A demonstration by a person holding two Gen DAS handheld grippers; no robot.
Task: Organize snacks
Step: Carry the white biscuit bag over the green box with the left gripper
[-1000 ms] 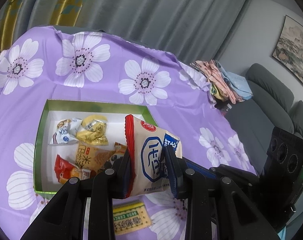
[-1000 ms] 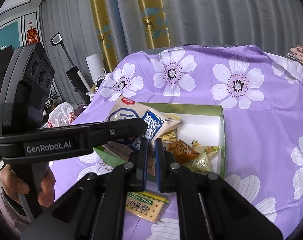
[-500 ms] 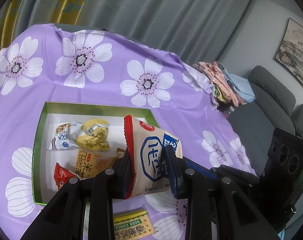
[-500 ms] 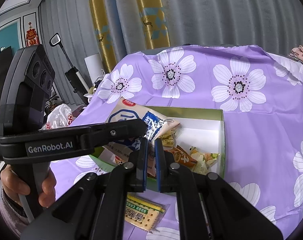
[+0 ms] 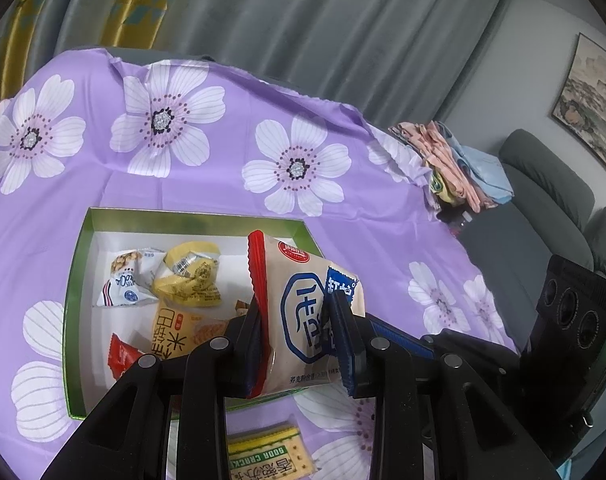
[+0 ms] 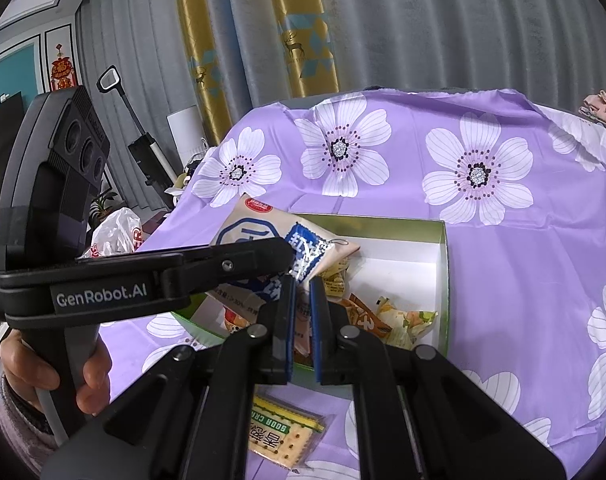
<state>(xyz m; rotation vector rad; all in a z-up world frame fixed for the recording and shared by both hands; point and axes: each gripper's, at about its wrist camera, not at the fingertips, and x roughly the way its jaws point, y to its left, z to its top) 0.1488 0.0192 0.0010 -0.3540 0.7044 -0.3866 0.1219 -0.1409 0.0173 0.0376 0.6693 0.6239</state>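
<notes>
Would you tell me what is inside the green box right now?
The green box holds several wrapped snacks: a white-blue packet, a yellow one, an orange one. The held cream packet and left gripper hide the rest.

The cracker pack (image 5: 271,456) is cut by the frame's lower edge, and the fingers (image 5: 345,344) hide the box's (image 5: 77,264) near snacks.

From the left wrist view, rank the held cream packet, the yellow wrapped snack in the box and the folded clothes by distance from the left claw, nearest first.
1. Cream packet, clamped in the left claw.
2. Yellow wrapped snack, in the box, ahead-left.
3. Folded clothes, beyond the table's far right edge.
</notes>
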